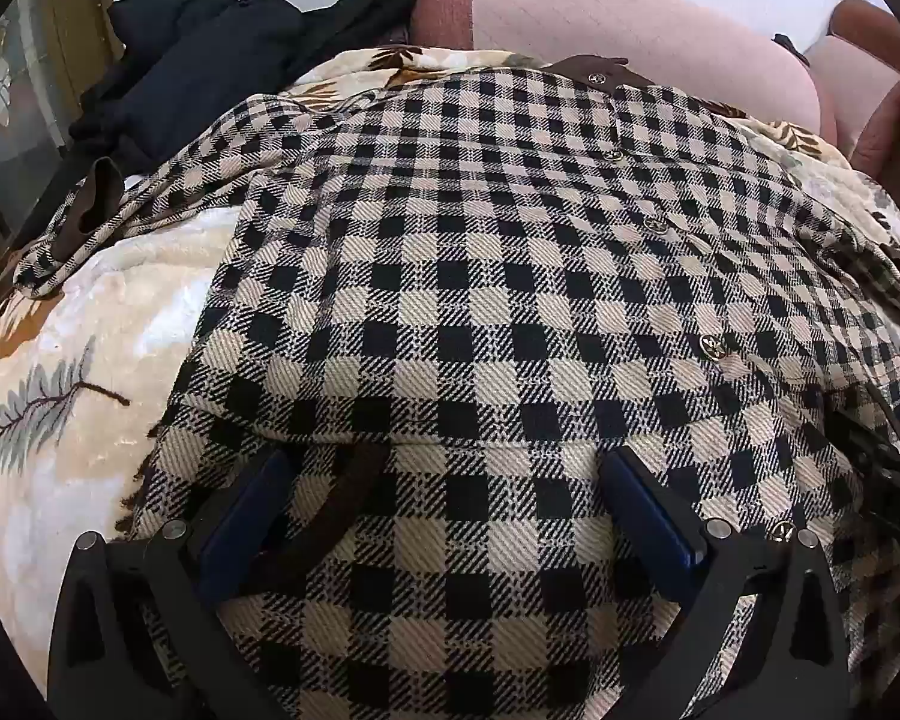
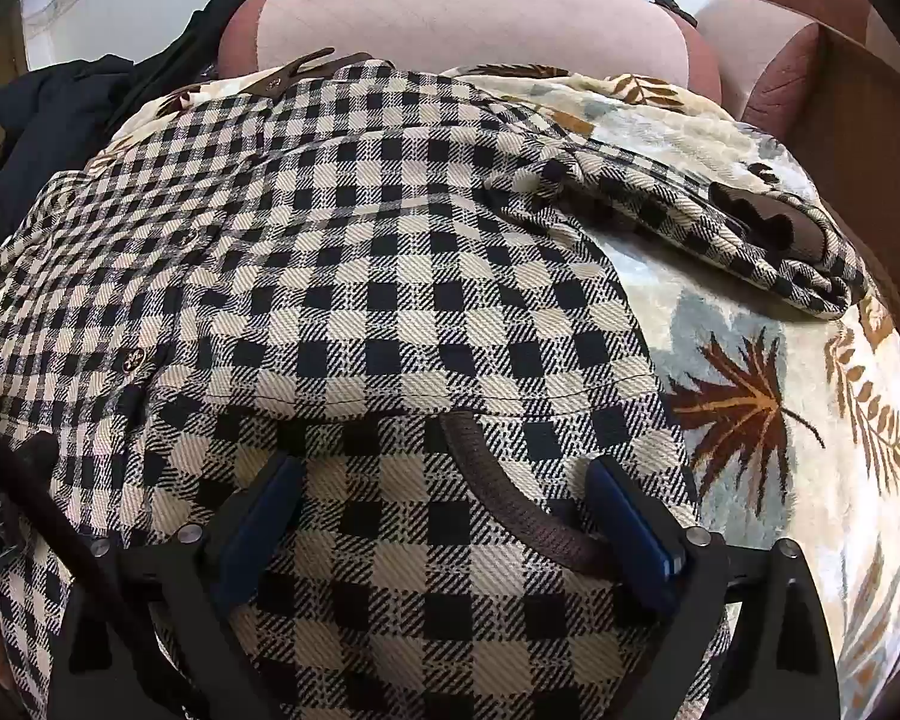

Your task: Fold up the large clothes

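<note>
Left wrist view: plush cream blanket (image 1: 120, 312) printed with brown and grey leaves, spread over a sofa seat, pink quilted backrest (image 1: 600, 12) rising at the far edge, white wall behind. Dark navy garment (image 1: 168, 60) heaped at the blanket's far left corner, partly over the backrest. Checked coat (image 1: 480, 240) lying flat across the middle of the blanket, collar toward the far edge, hem toward the near edge; woven twill, black and beige squares, a row of small metal buttons (image 1: 711, 348) running down the front, brown trim on the collar and cuffs. One sleeve (image 1: 90, 222) stretched out toward the blanket's left edge. Left gripper (image 1: 450, 516) released, blue-padded fingers (image 1: 648, 498) spread wide over the coat near the hem, a brown cord-like loop (image 1: 324, 510) just beside the left pad; contact with the cloth hard to judge. Other gripper's body cut off at the right rim.

Right wrist view: right gripper (image 2: 444, 516) likewise released, pads apart above a curved brown ribbed strip (image 2: 510, 498) on the coat. Second sleeve (image 2: 750, 240) bunched toward the blanket's right edge, brown cuff showing. Rust-coloured cushion (image 2: 792, 78) at the far right corner, cropped by the lens. Near edge of the coat hidden beneath both grippers.
</note>
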The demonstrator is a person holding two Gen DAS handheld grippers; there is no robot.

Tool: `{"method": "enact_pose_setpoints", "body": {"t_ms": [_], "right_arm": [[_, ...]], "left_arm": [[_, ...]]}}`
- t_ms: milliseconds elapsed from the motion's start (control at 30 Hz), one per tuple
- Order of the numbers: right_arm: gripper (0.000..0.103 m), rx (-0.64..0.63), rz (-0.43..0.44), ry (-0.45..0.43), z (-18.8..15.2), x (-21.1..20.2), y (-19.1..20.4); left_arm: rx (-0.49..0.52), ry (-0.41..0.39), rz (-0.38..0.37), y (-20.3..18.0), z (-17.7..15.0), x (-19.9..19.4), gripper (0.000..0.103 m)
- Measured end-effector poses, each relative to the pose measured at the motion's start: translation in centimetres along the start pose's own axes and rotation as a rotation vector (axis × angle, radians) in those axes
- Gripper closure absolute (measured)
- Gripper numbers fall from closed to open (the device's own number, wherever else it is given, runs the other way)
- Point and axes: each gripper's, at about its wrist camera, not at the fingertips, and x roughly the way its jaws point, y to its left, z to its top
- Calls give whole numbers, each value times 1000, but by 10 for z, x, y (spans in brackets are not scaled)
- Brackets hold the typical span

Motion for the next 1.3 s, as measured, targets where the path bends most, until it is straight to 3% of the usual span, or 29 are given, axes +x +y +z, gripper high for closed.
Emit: {"method": "enact_pose_setpoints", "body": {"t_ms": [1300], "right_arm": [[4, 0, 0, 1, 0, 1, 0]], "left_arm": [[12, 1, 8, 0, -2, -2, 0]]}}
